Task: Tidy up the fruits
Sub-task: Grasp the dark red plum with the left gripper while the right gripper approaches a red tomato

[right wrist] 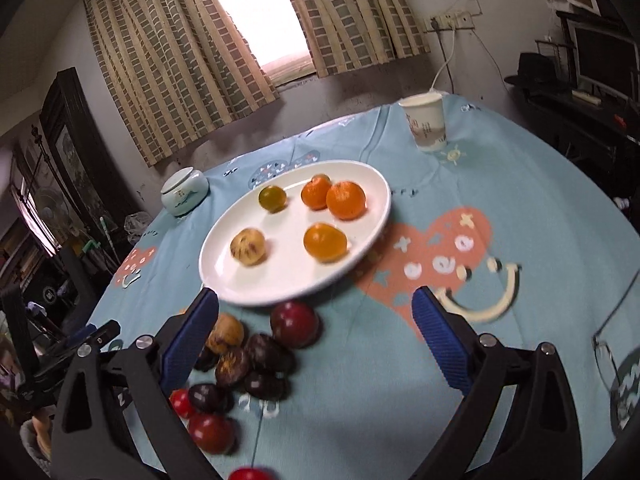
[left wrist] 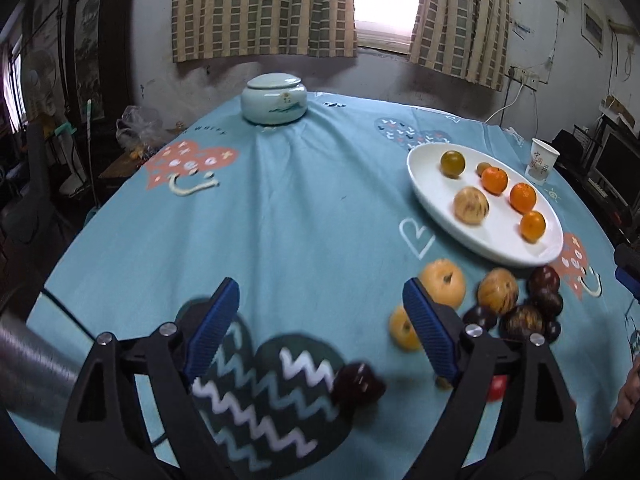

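A worktop under a blue patterned cloth (left wrist: pixel 304 216) carries a white plate (right wrist: pixel 288 280), a lidded jar (left wrist: pixel 274 98), a paper cup (right wrist: pixel 425 122) and loose fruit: a dark and yellow cluster (right wrist: pixel 256 354) just beside the plate, one dark fruit (left wrist: pixel 357 383) apart.

Red "中国" on paper cup (left wrist: pixel 541 160)

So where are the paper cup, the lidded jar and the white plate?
paper cup (right wrist: pixel 426 126): right wrist view, middle of its side.
lidded jar (left wrist: pixel 274 100): left wrist view, its body.
white plate (right wrist: pixel 288 272): right wrist view, bare near part.
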The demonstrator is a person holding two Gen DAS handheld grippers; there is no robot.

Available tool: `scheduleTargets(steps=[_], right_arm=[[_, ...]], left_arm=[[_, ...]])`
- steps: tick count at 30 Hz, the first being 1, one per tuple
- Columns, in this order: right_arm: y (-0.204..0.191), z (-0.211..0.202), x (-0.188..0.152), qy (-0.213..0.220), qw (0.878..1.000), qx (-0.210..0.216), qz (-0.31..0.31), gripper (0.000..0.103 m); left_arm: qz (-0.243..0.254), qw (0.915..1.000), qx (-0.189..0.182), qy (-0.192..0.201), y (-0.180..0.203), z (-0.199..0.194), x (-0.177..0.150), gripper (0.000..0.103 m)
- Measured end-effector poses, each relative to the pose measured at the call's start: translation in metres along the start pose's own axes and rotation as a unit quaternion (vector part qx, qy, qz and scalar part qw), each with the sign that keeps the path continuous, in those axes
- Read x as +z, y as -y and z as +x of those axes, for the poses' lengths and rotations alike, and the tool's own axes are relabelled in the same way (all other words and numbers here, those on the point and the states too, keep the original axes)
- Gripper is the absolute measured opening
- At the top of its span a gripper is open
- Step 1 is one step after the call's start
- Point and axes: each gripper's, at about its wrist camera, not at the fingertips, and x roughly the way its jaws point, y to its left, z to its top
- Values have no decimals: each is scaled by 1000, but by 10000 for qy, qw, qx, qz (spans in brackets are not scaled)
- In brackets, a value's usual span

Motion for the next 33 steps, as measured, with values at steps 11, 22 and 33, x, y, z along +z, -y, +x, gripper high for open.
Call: scheduleTargets(steps=[11,22,33], right_arm=[[4,-25,-27,-46,9996,238,130,101],[-1,-22,-31,-133,9997,201,-33,101],[-6,-19,-34,-255,9994,185,-140,102]], left_arm=[[508,9980,74,-355,12,0,-33,87],[677,9958,-103,-615,18,11,-36,86],[694,9936,-378,-810,20,17,-38,37]])
